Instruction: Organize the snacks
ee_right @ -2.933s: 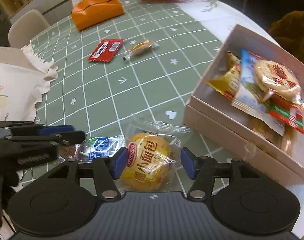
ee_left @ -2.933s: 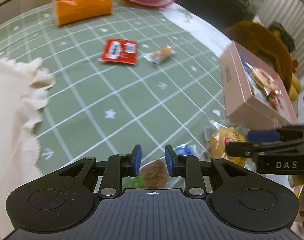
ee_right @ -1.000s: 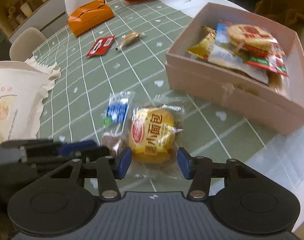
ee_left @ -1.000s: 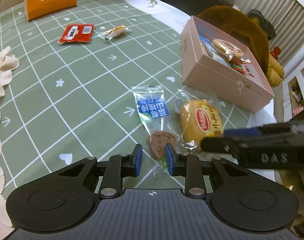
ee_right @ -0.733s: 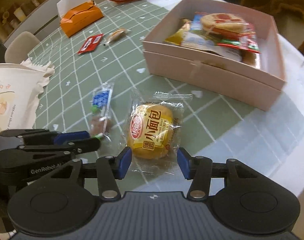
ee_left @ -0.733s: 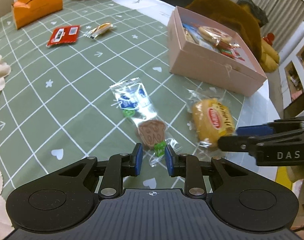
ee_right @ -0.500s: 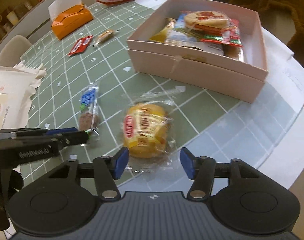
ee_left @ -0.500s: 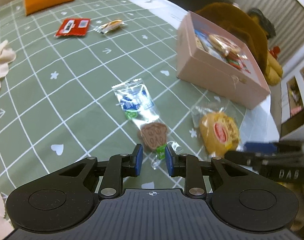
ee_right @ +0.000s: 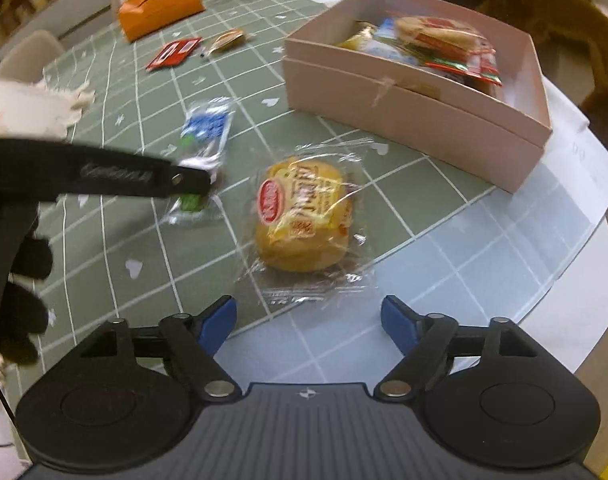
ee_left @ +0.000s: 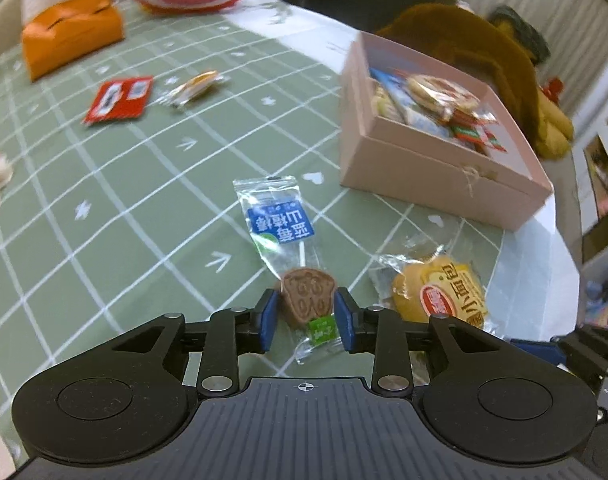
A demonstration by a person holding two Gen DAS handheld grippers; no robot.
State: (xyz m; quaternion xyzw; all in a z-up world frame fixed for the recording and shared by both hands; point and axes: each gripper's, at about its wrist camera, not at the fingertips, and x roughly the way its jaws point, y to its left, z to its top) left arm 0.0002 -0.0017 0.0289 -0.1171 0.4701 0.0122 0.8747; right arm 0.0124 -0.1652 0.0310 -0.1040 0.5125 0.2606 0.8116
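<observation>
At the bottom centre of the left wrist view, the left gripper has its jaws spreading on either side of a brown lollipop in a clear wrapper; the candy head sits between the blue pads, and they look just beside it rather than pressing. Low in the right wrist view the right gripper is also widening, with nothing between its jaws; the wrapped yellow bun lies on the green checked tablecloth just ahead of it. The pink box, already partly filled with snacks, stands at the upper right. To do this step well, I would bring each claw down squarely over the solid part of its snack, not the loose film, and close gently so the bun is not squashed. The lollipop's wrapper will likely slip, so pinch the candy head itself. Lift clear of the box wall before lowering inside.
</observation>
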